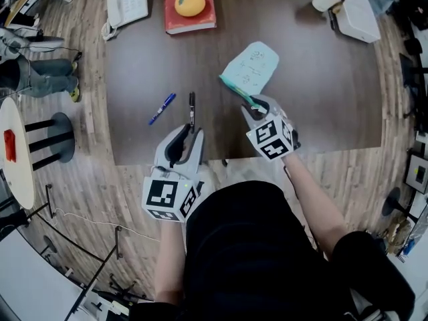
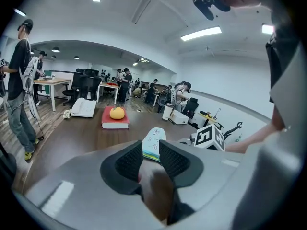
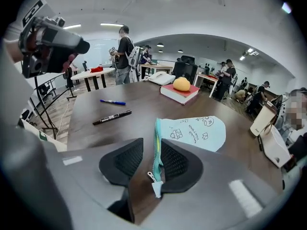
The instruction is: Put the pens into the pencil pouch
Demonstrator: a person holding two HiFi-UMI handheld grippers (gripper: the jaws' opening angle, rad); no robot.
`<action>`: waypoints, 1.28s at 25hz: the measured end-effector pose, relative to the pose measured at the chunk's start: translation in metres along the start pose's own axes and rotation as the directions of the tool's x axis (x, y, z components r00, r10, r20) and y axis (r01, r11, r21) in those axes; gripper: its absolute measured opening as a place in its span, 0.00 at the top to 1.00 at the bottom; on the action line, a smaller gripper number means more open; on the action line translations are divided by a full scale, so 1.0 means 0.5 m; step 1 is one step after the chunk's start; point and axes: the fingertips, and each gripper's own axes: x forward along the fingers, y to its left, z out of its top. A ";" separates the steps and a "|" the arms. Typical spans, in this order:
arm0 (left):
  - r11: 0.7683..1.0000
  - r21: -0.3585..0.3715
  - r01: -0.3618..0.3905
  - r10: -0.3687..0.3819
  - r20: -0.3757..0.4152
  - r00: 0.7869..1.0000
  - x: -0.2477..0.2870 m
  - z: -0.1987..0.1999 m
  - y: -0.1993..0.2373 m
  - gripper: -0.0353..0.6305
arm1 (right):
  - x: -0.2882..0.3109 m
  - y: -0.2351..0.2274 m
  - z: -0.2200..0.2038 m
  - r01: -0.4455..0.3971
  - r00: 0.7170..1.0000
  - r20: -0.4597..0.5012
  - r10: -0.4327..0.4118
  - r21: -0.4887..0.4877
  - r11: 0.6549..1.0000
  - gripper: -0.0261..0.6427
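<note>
Left gripper (image 1: 190, 130), lower centre, has narrowly parted, empty jaws just behind a black pen (image 1: 192, 107); a blue pen (image 1: 162, 108) lies further left. Right gripper (image 1: 257, 107) jaws, slightly apart, straddle the zipper end of the pouch (image 1: 253, 65) mid-table.

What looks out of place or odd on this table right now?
Nothing spilled or broken. The one odd sight is an orange fruit sitting on a red book at the far edge. The blue pen and black pen lie loose at different angles, outside the pouch.
</note>
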 end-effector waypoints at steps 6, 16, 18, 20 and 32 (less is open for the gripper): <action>1.000 -0.007 0.015 -0.015 -0.002 1.000 0.002 -0.014 0.003 0.79 | 0.029 -0.003 -0.014 0.014 0.999 -0.030 -0.015 -0.027 1.000 0.78; 1.000 0.000 0.022 -0.022 -0.035 0.999 0.011 -0.029 0.012 0.79 | 0.075 -0.018 -0.045 0.016 0.997 -0.080 -0.022 -0.081 0.997 0.78; 1.000 -0.001 0.020 -0.020 -0.040 0.999 0.014 -0.032 0.013 0.79 | 0.082 -0.021 -0.051 0.012 0.996 -0.086 -0.018 -0.071 0.997 0.78; 1.000 -0.002 0.017 -0.018 -0.047 0.999 0.016 -0.034 0.015 0.79 | 0.088 -0.024 -0.056 0.007 0.996 -0.093 -0.012 -0.057 0.998 0.78; 1.000 -0.003 -0.007 0.007 -0.053 0.999 0.021 -0.027 0.027 0.79 | 0.110 -0.025 -0.074 -0.017 0.994 -0.113 0.007 -0.083 0.996 0.78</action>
